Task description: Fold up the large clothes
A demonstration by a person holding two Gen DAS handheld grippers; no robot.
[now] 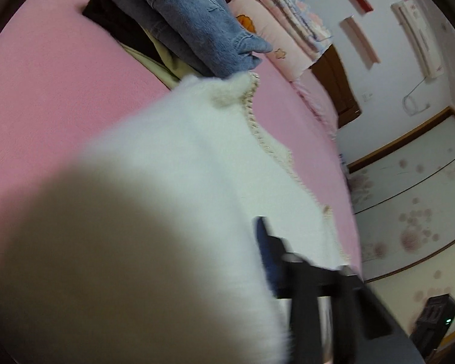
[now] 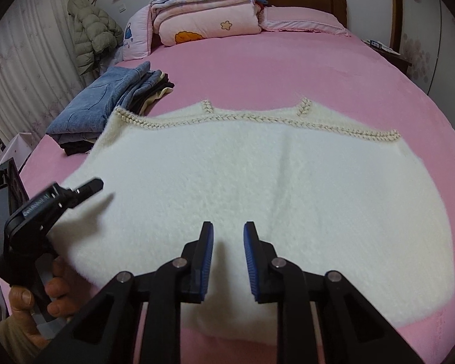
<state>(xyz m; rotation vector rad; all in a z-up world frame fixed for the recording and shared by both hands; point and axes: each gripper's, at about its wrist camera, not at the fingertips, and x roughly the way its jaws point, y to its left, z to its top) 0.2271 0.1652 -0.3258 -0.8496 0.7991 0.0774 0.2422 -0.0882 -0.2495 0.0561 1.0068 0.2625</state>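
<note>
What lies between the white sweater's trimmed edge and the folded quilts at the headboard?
Bare pink sheet separates the white sweater from the folded quilts, in the right wrist view.

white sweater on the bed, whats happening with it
A person is folding clothes on a pink bed, holding a two-finger gripper in each hand. The white fuzzy sweater lies spread flat. The right gripper is over its near edge with the jaws apart and nothing pinched. The left gripper is at the sweater's left edge; in its own view the fabric bunches up close against the lens, so it seems to be closing on it. A stack of folded jeans sits beside the sweater.
</note>
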